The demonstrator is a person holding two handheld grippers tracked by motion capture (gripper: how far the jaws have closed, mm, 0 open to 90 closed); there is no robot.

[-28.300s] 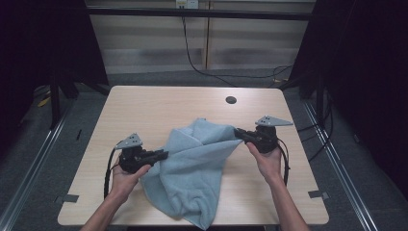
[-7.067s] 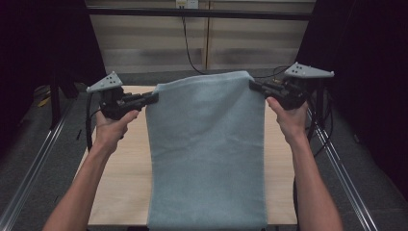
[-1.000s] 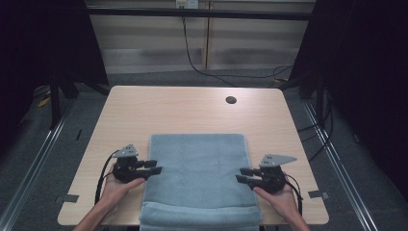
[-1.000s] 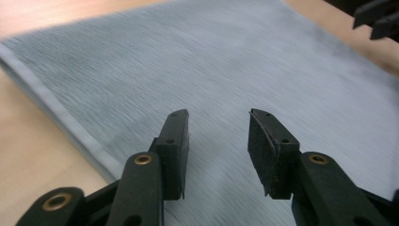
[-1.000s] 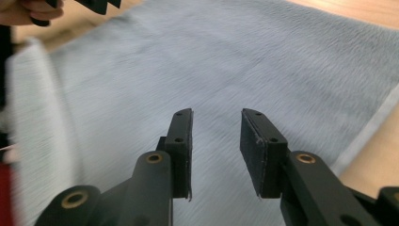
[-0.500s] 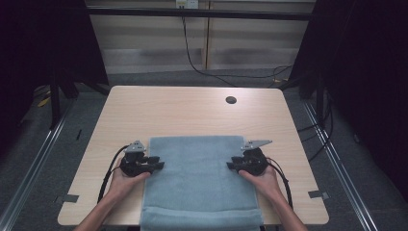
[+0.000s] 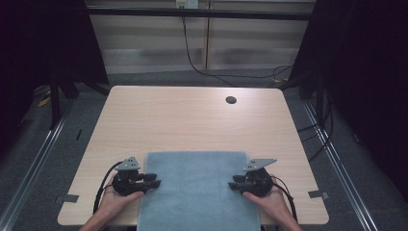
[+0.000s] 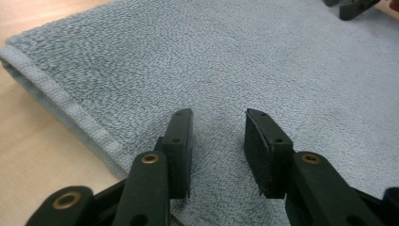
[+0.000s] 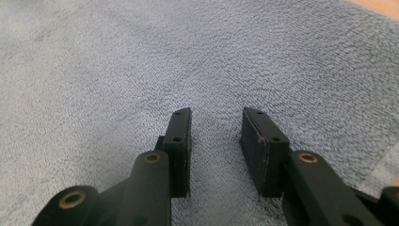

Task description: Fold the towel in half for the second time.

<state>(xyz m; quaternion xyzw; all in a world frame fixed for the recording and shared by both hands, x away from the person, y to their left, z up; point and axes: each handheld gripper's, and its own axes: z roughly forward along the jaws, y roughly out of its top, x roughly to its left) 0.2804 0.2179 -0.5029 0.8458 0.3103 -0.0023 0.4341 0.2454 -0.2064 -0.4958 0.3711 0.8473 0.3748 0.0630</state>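
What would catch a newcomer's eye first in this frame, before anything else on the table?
The blue-grey towel, lying flat at the near edge of the light wooden table, draws the eye first. Next come the two black tools flanking it: the left tool over its left edge and the right tool over its right edge, both with jaws open and pointing inward above the cloth. A small dark hole sits near the table's far side.
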